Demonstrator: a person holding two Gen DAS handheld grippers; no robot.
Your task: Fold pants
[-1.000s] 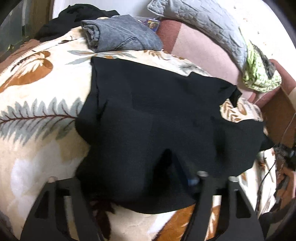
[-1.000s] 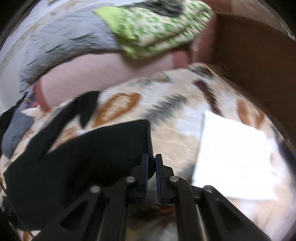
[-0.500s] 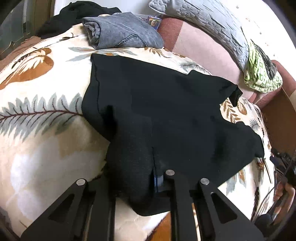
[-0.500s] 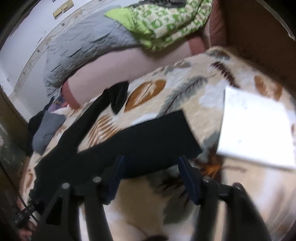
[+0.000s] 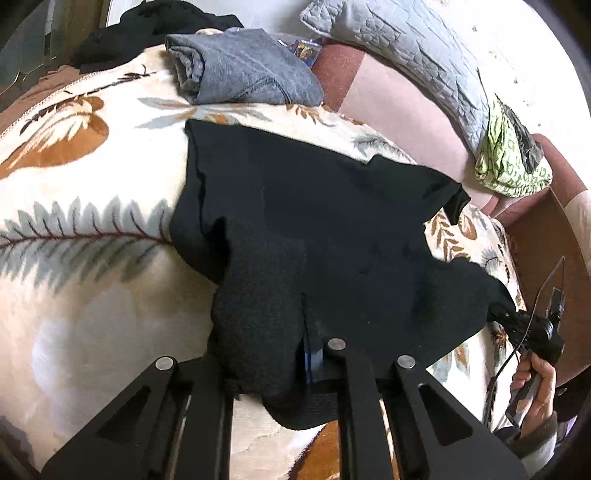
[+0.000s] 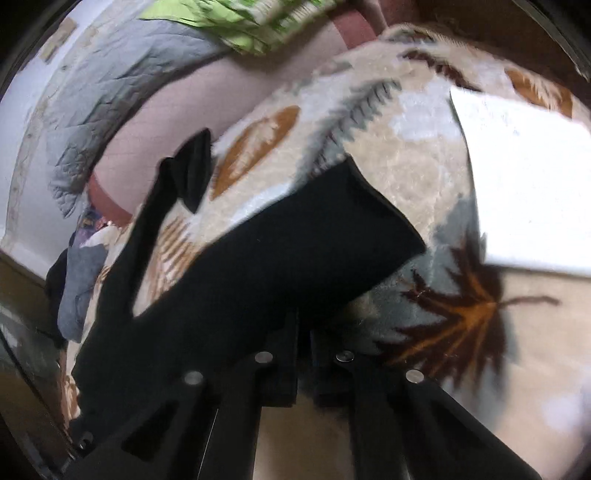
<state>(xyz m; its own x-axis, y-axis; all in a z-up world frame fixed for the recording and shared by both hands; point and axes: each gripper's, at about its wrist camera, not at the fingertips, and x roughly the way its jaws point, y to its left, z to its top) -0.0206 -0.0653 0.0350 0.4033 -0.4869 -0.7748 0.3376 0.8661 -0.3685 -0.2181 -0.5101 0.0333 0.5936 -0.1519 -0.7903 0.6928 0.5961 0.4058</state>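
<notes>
Black pants (image 5: 325, 229) lie spread on a leaf-patterned blanket (image 5: 85, 236) on a bed. My left gripper (image 5: 303, 354) is shut on the waist end of the pants, a bunched fold draped over its left finger. In the right wrist view the pants (image 6: 280, 266) run from the gripper back to the left, with the far leg (image 6: 184, 177) lying apart. My right gripper (image 6: 303, 332) is shut on the hem edge of the near leg. The right gripper also shows in the left wrist view (image 5: 532, 325) at the leg end.
Folded grey jeans (image 5: 240, 66) and a dark garment (image 5: 147, 26) lie at the far end of the bed. A grey quilted pillow (image 5: 406, 55) and a green patterned cloth (image 5: 509, 162) rest along the pink cushion. A white sheet (image 6: 524, 177) lies right of the leg end.
My left gripper closed on the waist end one second ago and has stayed shut. My right gripper opened half a second ago and has now shut again on the leg hem.
</notes>
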